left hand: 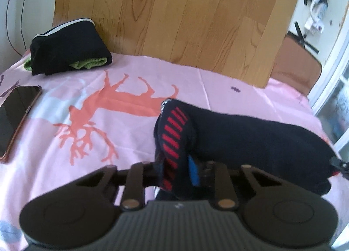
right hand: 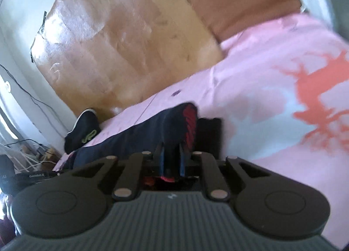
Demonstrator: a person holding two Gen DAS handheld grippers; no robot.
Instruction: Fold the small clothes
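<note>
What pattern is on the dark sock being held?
Red slanted stripes on the navy sock, clearest in the left wrist view.

left gripper (left hand: 177, 171) and right gripper (right hand: 171, 161): black linkages, 2 round discs, grey ribbed housing, blue pads

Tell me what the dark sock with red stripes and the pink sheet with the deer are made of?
Sock: looks like soft knitted fabric, matte, bending limply between both tools.
Sheet: looks like thin smooth woven cloth with a slight sheen and creases; the orange deer seems printed on. The exact fibres can't be told.
</note>
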